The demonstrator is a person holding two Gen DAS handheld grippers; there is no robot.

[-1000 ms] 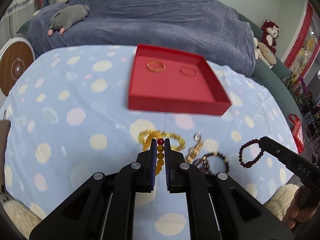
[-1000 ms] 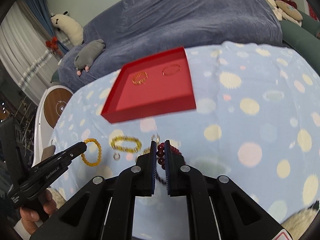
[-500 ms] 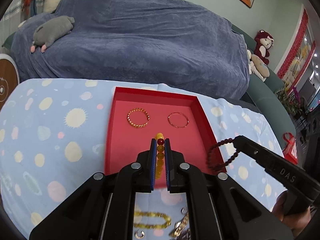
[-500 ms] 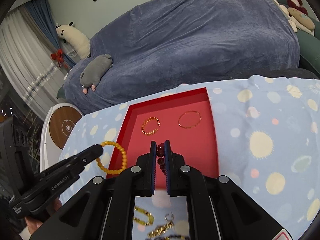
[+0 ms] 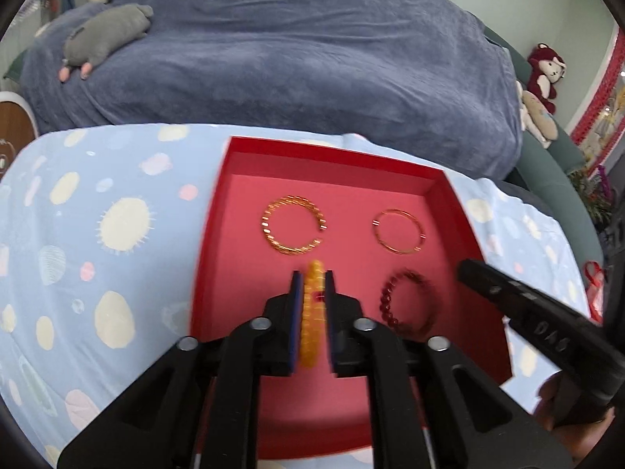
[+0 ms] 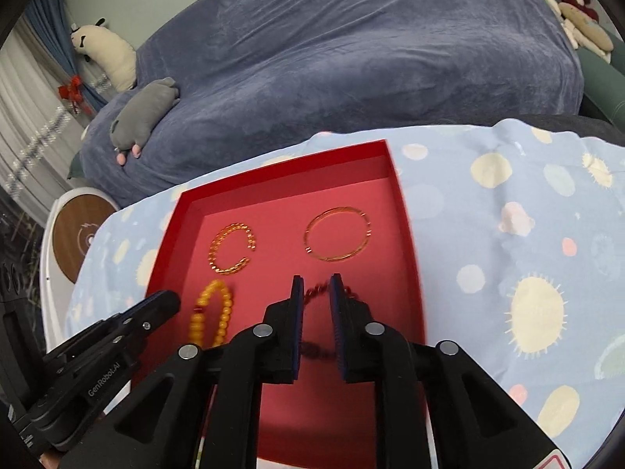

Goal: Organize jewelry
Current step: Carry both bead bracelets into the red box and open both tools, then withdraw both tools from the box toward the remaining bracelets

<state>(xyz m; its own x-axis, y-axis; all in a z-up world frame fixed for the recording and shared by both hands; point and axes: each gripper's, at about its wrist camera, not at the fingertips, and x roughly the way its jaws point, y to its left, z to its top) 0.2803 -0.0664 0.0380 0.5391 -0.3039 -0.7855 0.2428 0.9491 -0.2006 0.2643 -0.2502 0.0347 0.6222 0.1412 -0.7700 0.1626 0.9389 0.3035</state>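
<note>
A red tray [image 5: 332, 156] [image 6: 281, 179] lies on the spotted blue cloth. A gold chain bracelet [image 5: 293, 224] [image 6: 232, 248] and a thin gold bangle [image 5: 398, 230] [image 6: 338, 232] lie at its back. My left gripper [image 5: 312, 277] is over the tray with a yellow bead bracelet [image 5: 314, 312] [image 6: 213, 312] between its slightly parted jaws. My right gripper [image 6: 315, 281] is open over the tray; the dark red bead bracelet [image 5: 408, 305] [image 6: 318, 288] lies on the tray floor under it.
A sofa under a blue-grey cover [image 5: 293, 51] stands behind the table, with a grey plush toy [image 5: 105, 35] on it. A round wooden-topped stool [image 6: 74, 230] stands at the left. More plush toys [image 5: 543, 78] sit at the right.
Both grippers have moved from the loose jewelry to over the red tray. The right gripper has opened and the dark red bracelet now lies in the tray. The left jaws have parted slightly.
</note>
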